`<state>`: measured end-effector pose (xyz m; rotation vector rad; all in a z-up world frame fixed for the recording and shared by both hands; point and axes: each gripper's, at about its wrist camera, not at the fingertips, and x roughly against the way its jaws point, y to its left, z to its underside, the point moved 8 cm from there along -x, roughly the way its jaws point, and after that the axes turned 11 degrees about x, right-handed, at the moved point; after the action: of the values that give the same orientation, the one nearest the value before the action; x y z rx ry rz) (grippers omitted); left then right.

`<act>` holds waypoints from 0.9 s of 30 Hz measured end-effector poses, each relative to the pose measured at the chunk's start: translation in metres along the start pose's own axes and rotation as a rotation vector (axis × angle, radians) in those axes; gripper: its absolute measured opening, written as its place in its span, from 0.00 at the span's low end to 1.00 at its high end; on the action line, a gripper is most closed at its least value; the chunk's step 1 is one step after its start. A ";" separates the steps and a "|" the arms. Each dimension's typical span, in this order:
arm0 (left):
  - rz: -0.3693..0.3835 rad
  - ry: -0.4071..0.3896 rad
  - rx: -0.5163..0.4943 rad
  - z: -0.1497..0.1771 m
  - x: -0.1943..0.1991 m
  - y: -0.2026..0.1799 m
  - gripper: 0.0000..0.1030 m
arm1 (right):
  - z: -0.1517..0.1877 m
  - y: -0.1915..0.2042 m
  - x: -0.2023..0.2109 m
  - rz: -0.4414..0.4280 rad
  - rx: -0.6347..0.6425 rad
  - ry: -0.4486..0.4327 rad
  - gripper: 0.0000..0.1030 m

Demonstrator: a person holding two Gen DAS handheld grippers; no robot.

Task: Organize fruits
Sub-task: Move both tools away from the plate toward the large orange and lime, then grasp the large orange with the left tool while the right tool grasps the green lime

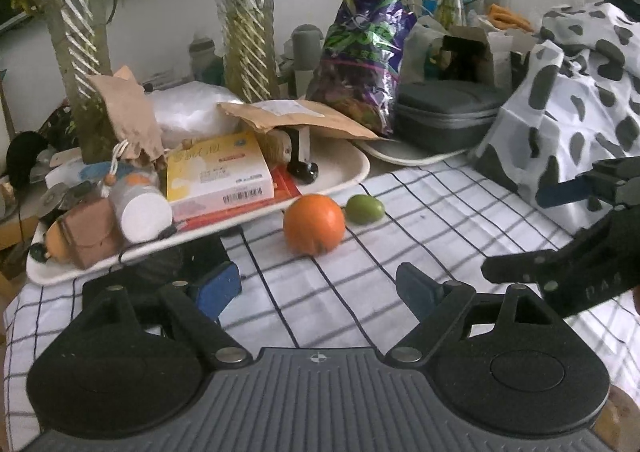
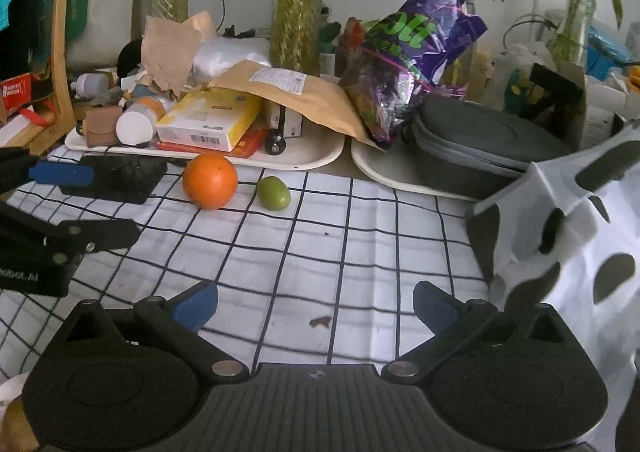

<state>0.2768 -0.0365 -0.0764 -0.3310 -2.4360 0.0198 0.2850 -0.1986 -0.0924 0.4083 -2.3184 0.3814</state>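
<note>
An orange (image 1: 314,224) sits on the checked cloth (image 1: 400,220) covering the desk, with a small green fruit (image 1: 364,208) just beside it on its right, the two close but apart. Both lie directly in front of a white tray (image 1: 344,172) crowded with a yellow box (image 1: 218,172), a white-capped bottle (image 1: 140,208) and a brown padded envelope (image 1: 296,118). A purple snack bag (image 1: 360,64) leans behind, next to a grey zip case (image 1: 444,114). The left gripper (image 1: 320,288) hovers low over the cloth short of the orange, jaws spread wide and holding nothing. The right gripper (image 2: 316,304) is likewise wide open and empty, farther back, beside a black-and-white spotted cloth (image 2: 580,236).
</note>
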 end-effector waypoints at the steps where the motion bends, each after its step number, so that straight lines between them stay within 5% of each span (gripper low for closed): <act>1: 0.001 0.001 -0.002 -0.001 -0.006 0.001 0.83 | -0.001 -0.001 -0.004 -0.003 0.004 0.002 1.00; 14: 0.022 -0.009 0.023 -0.014 -0.066 0.002 0.73 | -0.012 -0.015 -0.052 -0.024 0.006 0.018 1.00; 17: 0.039 0.003 0.035 -0.016 -0.077 0.004 0.56 | -0.014 -0.018 -0.059 -0.022 0.005 0.022 1.00; 27: 0.108 0.032 0.086 -0.023 -0.088 0.010 0.49 | -0.027 -0.016 -0.077 -0.054 0.001 -0.032 0.93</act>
<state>0.3589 -0.0503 -0.1149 -0.4209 -2.3748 0.1645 0.3598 -0.1889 -0.1264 0.4796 -2.3333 0.3521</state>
